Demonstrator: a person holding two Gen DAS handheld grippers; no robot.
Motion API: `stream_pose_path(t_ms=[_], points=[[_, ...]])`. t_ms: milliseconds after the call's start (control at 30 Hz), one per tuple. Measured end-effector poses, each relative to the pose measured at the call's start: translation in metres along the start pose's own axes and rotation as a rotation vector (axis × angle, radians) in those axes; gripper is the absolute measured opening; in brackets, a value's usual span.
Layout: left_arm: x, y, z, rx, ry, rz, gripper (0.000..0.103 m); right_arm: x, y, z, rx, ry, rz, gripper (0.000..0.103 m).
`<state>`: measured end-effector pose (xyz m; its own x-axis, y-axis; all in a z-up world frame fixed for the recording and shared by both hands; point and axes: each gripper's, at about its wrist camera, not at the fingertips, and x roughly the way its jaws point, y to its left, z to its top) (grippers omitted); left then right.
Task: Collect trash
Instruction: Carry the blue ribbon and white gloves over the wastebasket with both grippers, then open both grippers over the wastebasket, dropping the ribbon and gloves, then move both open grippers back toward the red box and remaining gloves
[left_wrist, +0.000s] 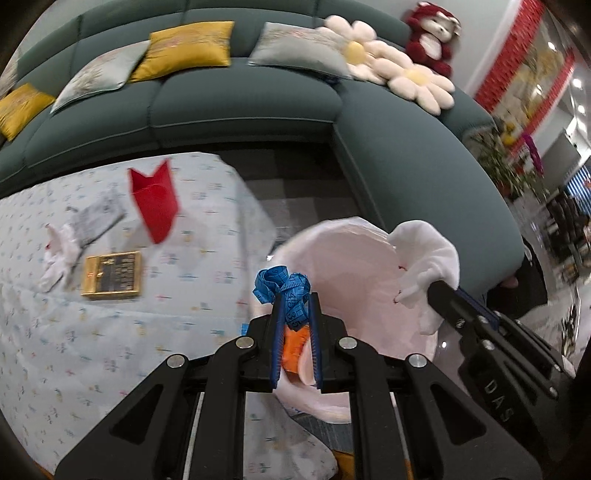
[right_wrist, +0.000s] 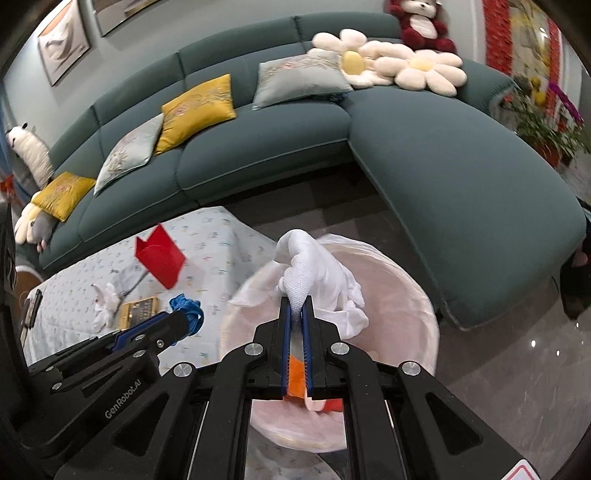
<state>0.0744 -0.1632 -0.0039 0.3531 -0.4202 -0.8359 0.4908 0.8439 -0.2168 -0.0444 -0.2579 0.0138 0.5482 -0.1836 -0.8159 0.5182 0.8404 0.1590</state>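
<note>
Starting at the left, the table (left_wrist: 110, 350) with its patterned cloth carries what I have yet to clear: a crumpled white tissue (left_wrist: 59, 258), a grey packet (left_wrist: 96, 218), a gold box (left_wrist: 112, 275) and a red paper pouch (left_wrist: 155, 203). Those wait for later.

My left gripper (left_wrist: 295, 306) has its fingers drawn narrow around a bunched blue tape measure (left_wrist: 282, 288), which sits at the near rim of the bin (left_wrist: 351, 258), a round bin lined with a pale pink bag, standing on the floor just beside the table. I judge the tape is not yet fully over the opening, so I would carry it a little further inward before letting go; loose loops could snag on the finger pads or drape over the rim.

Further right, my right gripper (right_wrist: 297, 306) pinches a white cloth glove (right_wrist: 317, 280) tightly, fingers all but closed on its fabric, hanging above the middle of the bin. That one looks well placed. I would open these fingers fully and give the glove a moment to fall clear, since soft fabric tends to cling.

Something orange (right_wrist: 297, 373) already lies in the bottom, so both pieces should land on top of it.
</note>
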Motion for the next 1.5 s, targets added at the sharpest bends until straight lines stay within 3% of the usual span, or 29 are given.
stream_pose_path(t_ms=[433, 533, 633, 1167, 1300, 1500], points=[[0.025, -0.036, -0.010, 0.066, 0.035, -0.042, 0.014, 0.006, -0.042, -0.011, 0.074, 0.014, -0.021, 0.006], [0.024, -0.036, -0.011, 0.062, 0.036, -0.043, 0.023, 0.008, -0.043, -0.011, 0.076, 0.016, -0.021, 0.006], [0.024, -0.031, -0.010, 0.047, 0.033, -0.039, 0.033, 0.008, -0.042, -0.011, 0.076, 0.017, -0.020, 0.006], [0.016, -0.003, -0.004, -0.001, 0.019, -0.006, 0.034, 0.013, -0.020, -0.008, 0.044, 0.029, -0.014, 0.012], [0.012, 0.005, -0.003, -0.017, 0.005, 0.007, 0.044, 0.011, -0.015, -0.006, 0.034, 0.025, -0.013, 0.024], [0.006, 0.020, -0.002, -0.040, -0.004, 0.019, 0.044, 0.010, 0.001, -0.003, 0.003, 0.028, -0.006, 0.027]])
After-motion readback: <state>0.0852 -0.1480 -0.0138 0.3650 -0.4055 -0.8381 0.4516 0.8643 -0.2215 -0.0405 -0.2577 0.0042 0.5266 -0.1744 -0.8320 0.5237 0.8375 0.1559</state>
